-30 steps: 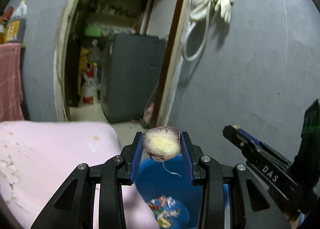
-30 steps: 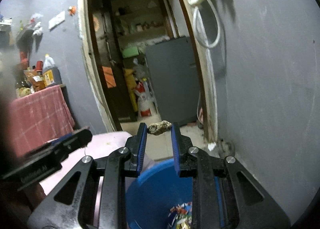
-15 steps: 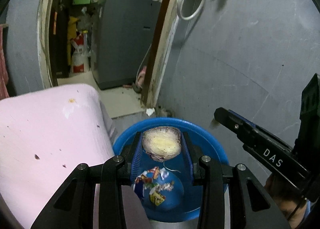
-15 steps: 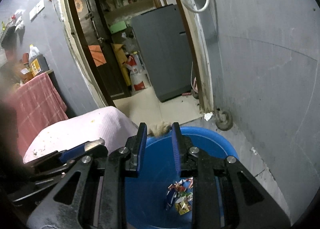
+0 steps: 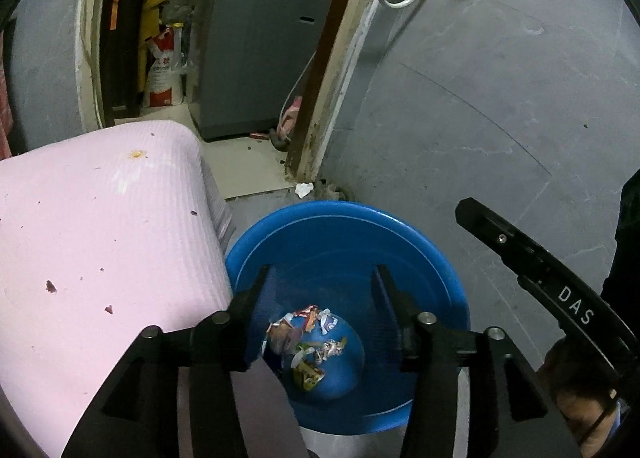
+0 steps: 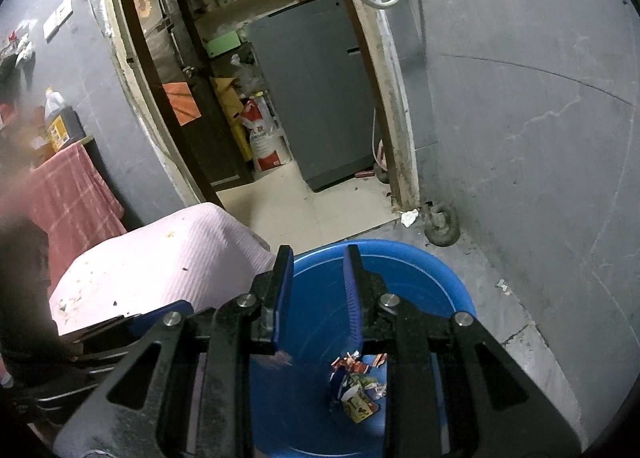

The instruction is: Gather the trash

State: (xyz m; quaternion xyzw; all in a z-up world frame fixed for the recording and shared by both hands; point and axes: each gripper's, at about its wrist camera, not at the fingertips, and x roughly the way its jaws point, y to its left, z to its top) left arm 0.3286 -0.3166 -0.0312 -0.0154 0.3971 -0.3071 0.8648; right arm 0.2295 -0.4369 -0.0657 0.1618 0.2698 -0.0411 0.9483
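Left gripper [image 5: 322, 284]: black frame, blue-padded fingers spread wide, nothing between them. It hangs over the round blue plastic basin [image 5: 448, 278], fingertips inside the rim line as seen from the left wrist view.

Right gripper [image 6: 316, 270]: fingers parted, a narrower gap than the left pair, nothing pinched. Also over the basin, near its rim on the side next to the pink mat. A small brownish scrap [image 6: 282, 358] shows just below the left-hand finger pad; blurred, cannot tell what it is or whether it touches the pad.

Trash: heap of torn coloured wrappers and paper scraps [image 5: 308, 342] on the basin floor, directly below and between the left gripper's fingers. In the right wrist view the same heap [image 6: 356, 386] lies under the right-hand finger, partly covered by the frame.

Basin stands on the grey concrete floor [image 6: 520, 322], touching or just beside the edge of the ribbed pale pink mat [image 5: 100, 238]; contact hidden by the left gripper's frame. Mat surface carries a few dark crumbs and one yellowish fleck [image 5: 137, 154] near its far edge.

Crumpled white paper bit [image 5: 303, 189] on the floor at the foot of the door frame, beyond the basin's far rim. Small white fragment [image 6: 502, 285] on the floor beside the basin.

Basin's near rim cut off by both frames.
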